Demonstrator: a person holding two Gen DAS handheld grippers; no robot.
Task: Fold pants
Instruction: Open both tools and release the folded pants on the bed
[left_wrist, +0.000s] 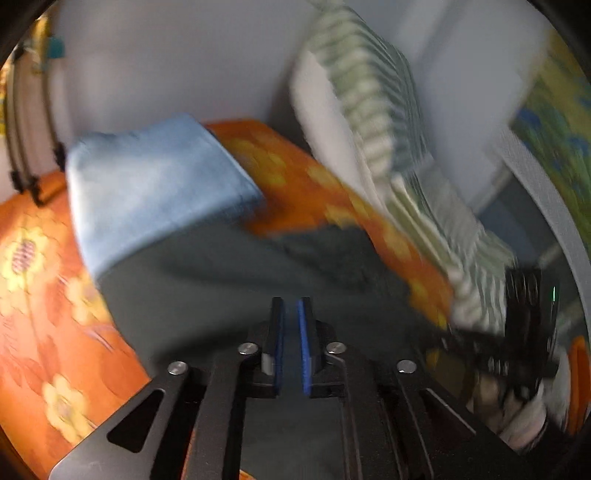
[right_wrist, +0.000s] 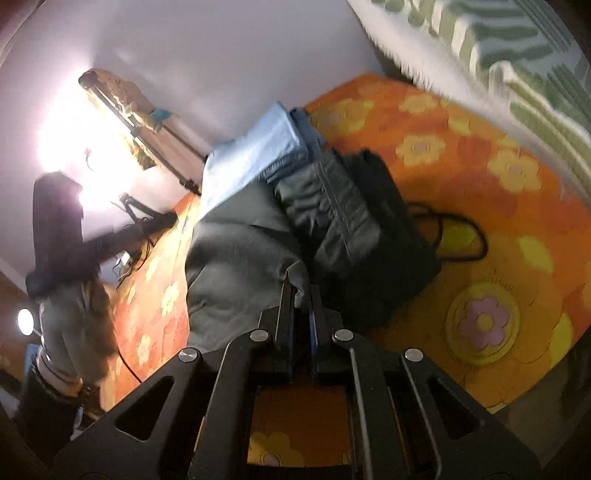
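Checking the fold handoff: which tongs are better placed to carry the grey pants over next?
Probably right. The right tongs visibly pinch an edge of the grey pants; the left tongs sit over them, grip unclear.

Heavy motion blur across the left wrist view, smearing the orange floral bedspread (left_wrist: 33, 258) and the green striped blanket (left_wrist: 373, 110); dim, soft, even light there. Sharper in the right wrist view, but blown out at upper left by glare from a bright window (right_wrist: 70, 147), silhouetting a dark stand (right_wrist: 55, 221). Strong fisheye bending and black vignetting at all edges.
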